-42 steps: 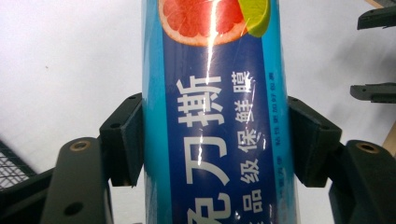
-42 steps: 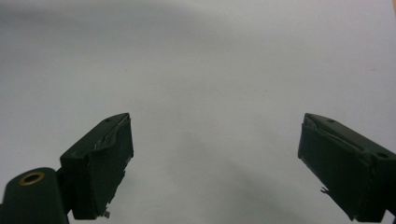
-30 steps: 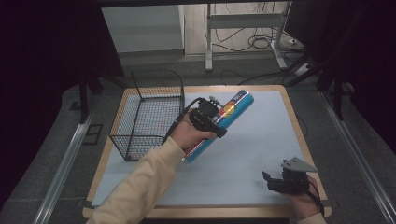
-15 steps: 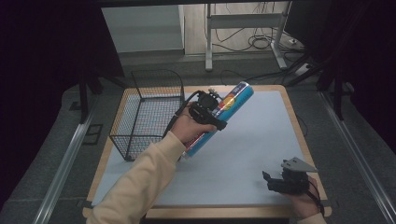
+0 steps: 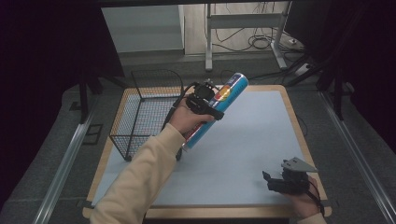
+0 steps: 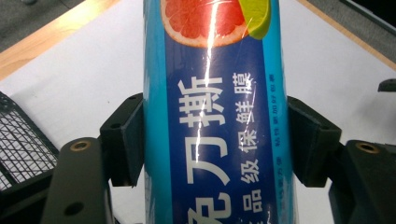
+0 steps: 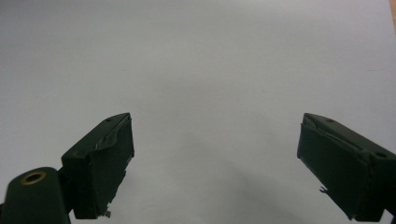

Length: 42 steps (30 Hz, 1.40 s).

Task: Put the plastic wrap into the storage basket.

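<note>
The blue cling-film tube [image 5: 215, 108] is up off the table, tilted, clamped across its middle by the left gripper [image 5: 205, 100], just beside the black wire basket [image 5: 140, 116]. That basket holds nothing I can see. The right gripper [image 5: 275, 182] rests near the pale blue mat's [image 5: 252, 140] front corner, jaws spread wide, nothing between them.

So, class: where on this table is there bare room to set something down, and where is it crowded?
Free: the blue mat between the wire basket and the right gripper, plus its far right corner. Crowded: the left side, where the left gripper holds the cling film tube beside the basket.
</note>
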Tool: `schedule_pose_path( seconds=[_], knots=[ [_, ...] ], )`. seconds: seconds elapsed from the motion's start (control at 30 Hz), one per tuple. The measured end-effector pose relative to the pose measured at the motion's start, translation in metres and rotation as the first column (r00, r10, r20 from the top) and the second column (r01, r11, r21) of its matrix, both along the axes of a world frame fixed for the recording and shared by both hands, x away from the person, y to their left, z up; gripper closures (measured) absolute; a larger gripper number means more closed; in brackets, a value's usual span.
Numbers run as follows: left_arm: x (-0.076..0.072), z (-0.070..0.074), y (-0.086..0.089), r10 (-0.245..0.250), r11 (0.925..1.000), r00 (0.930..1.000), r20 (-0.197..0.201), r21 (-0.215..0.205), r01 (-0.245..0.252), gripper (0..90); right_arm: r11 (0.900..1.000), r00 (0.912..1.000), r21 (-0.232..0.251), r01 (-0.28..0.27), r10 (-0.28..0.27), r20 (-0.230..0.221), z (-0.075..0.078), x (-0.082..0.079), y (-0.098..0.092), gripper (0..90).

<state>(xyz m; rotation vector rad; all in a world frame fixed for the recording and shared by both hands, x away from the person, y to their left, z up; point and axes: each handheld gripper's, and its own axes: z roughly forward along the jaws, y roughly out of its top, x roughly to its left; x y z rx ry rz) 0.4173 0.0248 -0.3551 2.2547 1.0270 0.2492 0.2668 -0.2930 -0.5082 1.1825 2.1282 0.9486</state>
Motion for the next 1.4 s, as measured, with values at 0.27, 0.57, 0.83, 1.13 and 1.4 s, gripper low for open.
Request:
schedule_pose_path(
  seconds=[0.27, 0.57, 0.83, 1.13, 1.4],
  knots=[
    [0.008, 0.003, 0.004, 0.001, 0.9998, 0.9999, 0.016, 0.02, -0.001, 31.7, 1.0, 1.0, -0.005, -0.002, 0.002, 0.0, 0.0, 0.0, 0.001, 11.0],
    [0.015, 0.013, 0.012, 0.019, 0.9997, 0.9993, 0.033, 0.017, -0.02, 31.7, 1.0, 1.0, -0.001, 0.002, -0.002, -0.002, -0.001, 0.0, 0.0, 11.0],
    [0.022, 0.02, 0.017, 0.037, 0.9993, 0.9978, 0.055, 0.004, -0.037, 31.7, 1.0, 1.0, 0.0, 0.004, -0.004, -0.006, -0.001, 0.0, 0.0, 11.2],
    [0.034, 0.022, 0.027, 0.078, 0.9967, 0.9948, 0.066, 0.017, -0.079, 31.8, 1.0, 1.0, 0.001, 0.007, -0.007, -0.007, -0.001, 0.0, -0.001, 11.2],
    [0.042, 0.021, 0.036, 0.092, 0.9955, 0.9931, 0.072, 0.014, -0.093, 31.7, 1.0, 0.9999, -0.005, 0.008, -0.008, -0.009, -0.002, 0.001, 0.0, 11.3]
  ],
)
